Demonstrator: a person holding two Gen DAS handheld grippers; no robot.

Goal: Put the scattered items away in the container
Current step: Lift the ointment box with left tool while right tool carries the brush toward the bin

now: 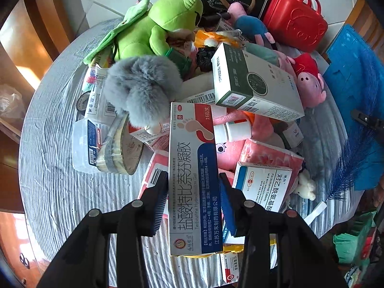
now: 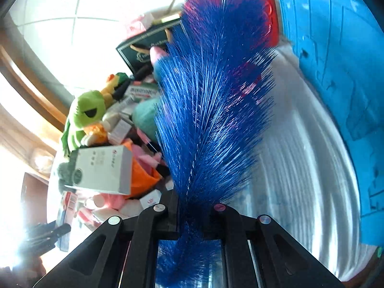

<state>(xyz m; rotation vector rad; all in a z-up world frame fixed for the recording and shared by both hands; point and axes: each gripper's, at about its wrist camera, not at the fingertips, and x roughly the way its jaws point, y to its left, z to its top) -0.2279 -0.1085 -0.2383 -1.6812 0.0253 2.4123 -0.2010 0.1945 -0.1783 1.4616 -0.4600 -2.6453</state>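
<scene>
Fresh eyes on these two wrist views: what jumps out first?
The blue feathery plume fills the middle of the right wrist view, clamped in the right gripper. In the left view, the left gripper holds a long medicine box upright over the pile, with the green frog plush at the far edge.

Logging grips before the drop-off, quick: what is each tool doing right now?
Left tool: closed on the long medicine box.
Right tool: closed on the blue feather.
</scene>
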